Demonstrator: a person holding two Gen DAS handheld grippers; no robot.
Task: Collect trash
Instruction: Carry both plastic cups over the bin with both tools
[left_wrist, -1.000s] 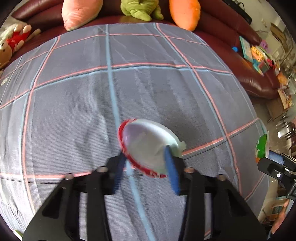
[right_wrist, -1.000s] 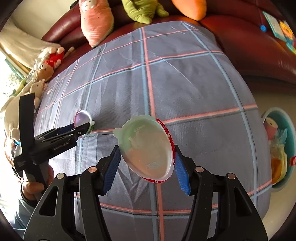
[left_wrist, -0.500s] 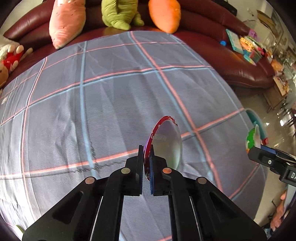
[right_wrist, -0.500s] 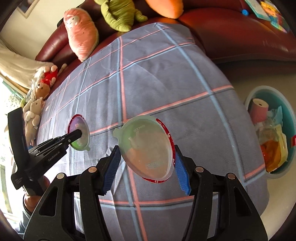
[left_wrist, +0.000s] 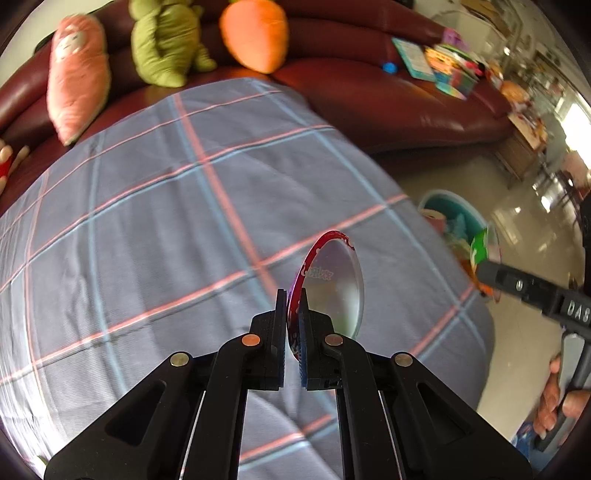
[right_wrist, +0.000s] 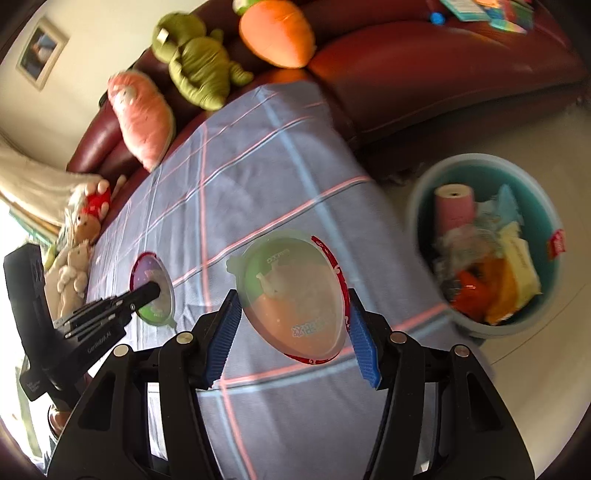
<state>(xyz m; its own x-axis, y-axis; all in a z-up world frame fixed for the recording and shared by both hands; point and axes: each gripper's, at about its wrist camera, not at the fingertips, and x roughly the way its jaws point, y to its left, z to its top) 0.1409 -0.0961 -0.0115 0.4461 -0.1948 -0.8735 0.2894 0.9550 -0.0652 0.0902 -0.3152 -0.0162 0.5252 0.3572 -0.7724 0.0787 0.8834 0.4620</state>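
Daylight fills both views, brightest at the far left of the right wrist view past the checked cloth, where the window side washes out to white, and as glare on the shiny floor right of the cloth in the left wrist view. The cloth's stripes, the plush carrot behind it and the bin beside it smear with motion blur, while the black grippers stay sharp. Fisheye bending curves the cloth into a dome, with dark corners around each round picture.

Left claw — pinched lid edge-on
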